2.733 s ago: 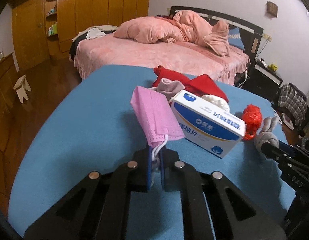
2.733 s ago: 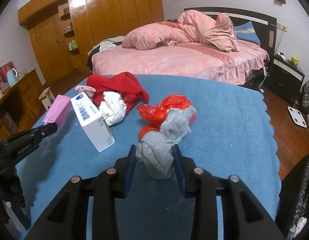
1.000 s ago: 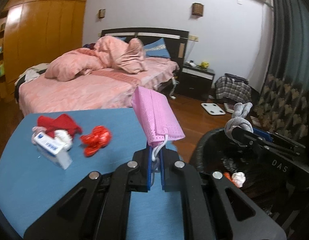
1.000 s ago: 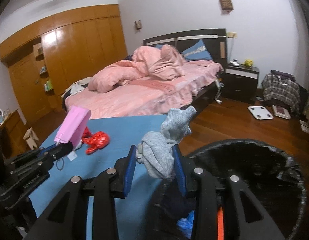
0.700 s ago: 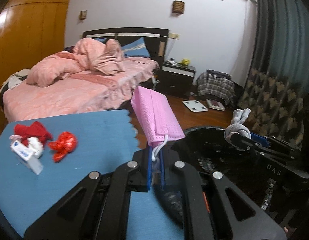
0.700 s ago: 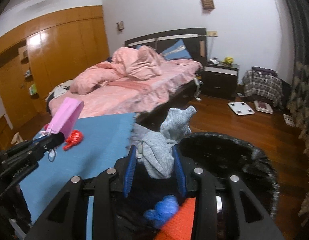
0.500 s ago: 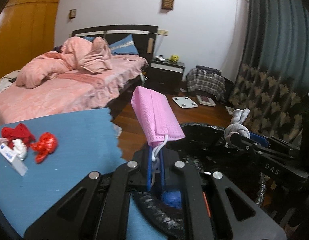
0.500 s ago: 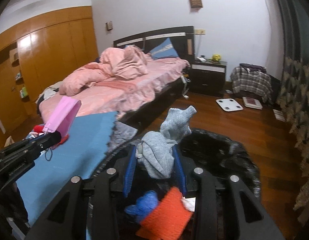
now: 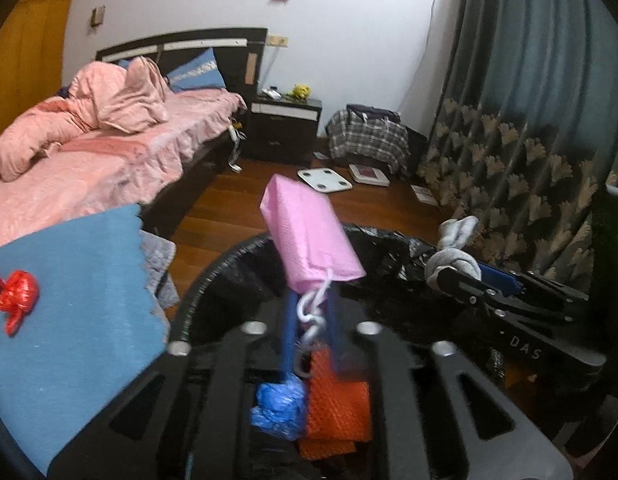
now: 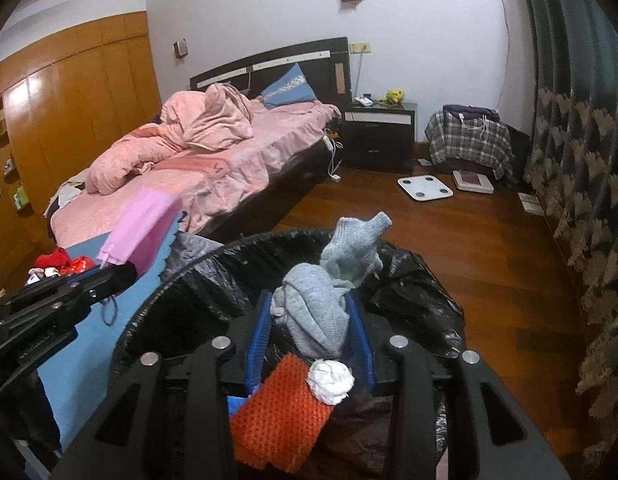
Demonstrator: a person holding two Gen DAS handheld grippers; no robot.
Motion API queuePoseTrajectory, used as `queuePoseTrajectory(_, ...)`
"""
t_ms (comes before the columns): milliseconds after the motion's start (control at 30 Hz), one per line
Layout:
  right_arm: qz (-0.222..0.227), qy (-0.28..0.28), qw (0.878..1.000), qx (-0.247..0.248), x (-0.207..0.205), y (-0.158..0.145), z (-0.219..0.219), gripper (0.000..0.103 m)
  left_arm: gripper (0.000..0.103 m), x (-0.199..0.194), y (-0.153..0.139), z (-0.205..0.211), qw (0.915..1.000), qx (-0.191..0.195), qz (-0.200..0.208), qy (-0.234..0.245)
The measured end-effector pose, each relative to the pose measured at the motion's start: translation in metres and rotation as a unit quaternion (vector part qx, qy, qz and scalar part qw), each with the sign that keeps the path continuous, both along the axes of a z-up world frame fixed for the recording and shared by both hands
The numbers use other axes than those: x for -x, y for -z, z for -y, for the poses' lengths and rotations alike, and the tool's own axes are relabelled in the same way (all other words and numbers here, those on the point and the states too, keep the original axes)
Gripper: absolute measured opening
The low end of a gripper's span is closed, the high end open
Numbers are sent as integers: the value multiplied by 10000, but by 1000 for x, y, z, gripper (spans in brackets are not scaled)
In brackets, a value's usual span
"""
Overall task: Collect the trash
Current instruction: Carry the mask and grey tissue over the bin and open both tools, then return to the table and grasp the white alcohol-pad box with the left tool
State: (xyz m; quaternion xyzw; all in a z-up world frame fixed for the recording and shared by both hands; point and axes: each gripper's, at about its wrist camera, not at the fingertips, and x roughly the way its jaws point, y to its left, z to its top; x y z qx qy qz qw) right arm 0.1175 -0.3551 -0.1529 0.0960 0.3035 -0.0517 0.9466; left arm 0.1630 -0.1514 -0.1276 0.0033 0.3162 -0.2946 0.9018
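My left gripper [image 9: 311,322] is shut on the white ear loop of a pink face mask [image 9: 309,236], held over a black-lined trash bin [image 9: 213,276]. The mask also shows in the right wrist view [image 10: 143,228]. My right gripper [image 10: 311,330] is shut on a grey sock [image 10: 325,300], above the same bin [image 10: 413,280]. The sock shows in the left wrist view [image 9: 453,254] too. Inside the bin lie an orange mesh piece [image 10: 279,420], a white paper wad [image 10: 331,376] and a blue crumpled piece [image 9: 279,408].
A blue-covered table [image 9: 69,320] stands left of the bin with a red plastic wad [image 9: 17,298] on it. A pink bed [image 10: 197,160] is behind, a nightstand [image 10: 381,136], a floor scale [image 10: 425,188] and patterned curtains [image 10: 581,200] at right.
Both grippers swung from the table to over the trash bin, each keeping its load. The bin's contents have come into view beneath them.
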Motion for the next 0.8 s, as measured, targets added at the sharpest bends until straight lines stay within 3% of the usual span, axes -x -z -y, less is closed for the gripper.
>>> queuePoseTrajectory(67, -59, 66, 10000, 11, 1, 3, 4, 50, 65, 1, 3, -3, 9999, 103, -48, -15)
queuePoseTrajectory(200, -85, 145, 9998, 54, 2, 5, 6, 68, 69, 2, 6, -14, 9999, 95, -64, -104)
queuePoseTrajectory(267, -64, 179, 9998, 101, 4, 5, 4, 87, 73, 4, 6, -22, 9997, 51, -16, -225)
queuePoseTrajectory(367, -14, 161, 9997, 173, 4, 3, -3, 97, 78, 6, 3, -34, 9992, -17, 79, -394)
queuePoseTrajectory(600, -2, -58, 9999, 118, -6, -1, -29, 97, 85, 9, -4, -78, 9944, -255, 297, -986)
queuePoseTrajectory(800, 107, -481, 9987, 91, -25, -7, -74, 97, 85, 12, -6, -137, 9844, -508, 420, -1629)
